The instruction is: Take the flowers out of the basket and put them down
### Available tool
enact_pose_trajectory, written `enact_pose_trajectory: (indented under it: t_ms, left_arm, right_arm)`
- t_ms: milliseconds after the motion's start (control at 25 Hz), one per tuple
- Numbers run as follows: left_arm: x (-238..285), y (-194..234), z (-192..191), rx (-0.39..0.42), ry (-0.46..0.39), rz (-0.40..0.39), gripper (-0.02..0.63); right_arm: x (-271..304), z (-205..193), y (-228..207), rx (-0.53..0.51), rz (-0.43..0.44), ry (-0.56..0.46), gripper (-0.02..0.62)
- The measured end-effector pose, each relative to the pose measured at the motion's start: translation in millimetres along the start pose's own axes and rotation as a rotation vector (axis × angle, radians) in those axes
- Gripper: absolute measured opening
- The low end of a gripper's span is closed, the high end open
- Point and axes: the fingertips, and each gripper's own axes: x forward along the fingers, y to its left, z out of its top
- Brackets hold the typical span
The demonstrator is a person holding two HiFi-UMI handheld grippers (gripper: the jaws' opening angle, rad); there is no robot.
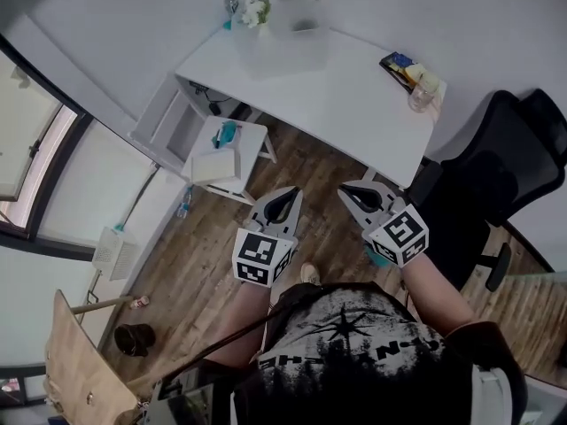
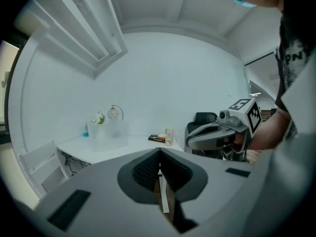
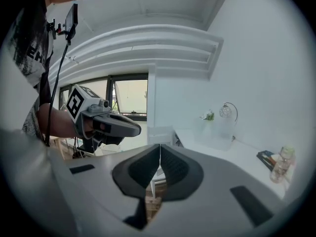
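Note:
White flowers [image 1: 255, 9] stand at the far left corner of the white desk [image 1: 345, 96], at the back edge of a translucent basket [image 1: 279, 47]. They are small and distant in both gripper views, as flowers [image 2: 98, 118] and flowers [image 3: 209, 116] beside the basket [image 2: 112, 131] [image 3: 220, 132]. I hold both grippers side by side over the wooden floor, well short of the desk. My left gripper [image 1: 293, 192] [image 2: 159, 152] is shut with nothing between its pads. My right gripper [image 1: 345, 189] [image 3: 160, 146] is shut and empty too.
A small white chair [image 1: 226, 153] stands between me and the desk's left end, beside an open drawer unit [image 1: 168, 122]. A black office chair [image 1: 496, 166] is at the right. A glass jar [image 1: 423, 91] and books [image 1: 399, 65] sit on the desk's right end.

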Motion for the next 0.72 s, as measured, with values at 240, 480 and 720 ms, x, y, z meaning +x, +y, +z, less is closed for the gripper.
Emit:
enact_pose_trajectory:
  t_ms: [240,480,720]
  left_arm:
    - [-5.7,42.5,-12.4,-0.051,-0.008,-0.017,0.011]
    - [-18.6,80.8,-23.7,-0.054,-0.007,0.016,0.011]
    - [-27.8,96.7,-30.3,-0.079,-0.005,0.032,0.011]
  right_arm:
    - [50.7,6.2,13.1,-0.018,0.014,0.003,0.018]
    - [88.4,10.8,20.2,-0.028,0.019,0.013,0.018]
    - [105.2,3.7,26.4,-0.031,0.034,0.051,0.018]
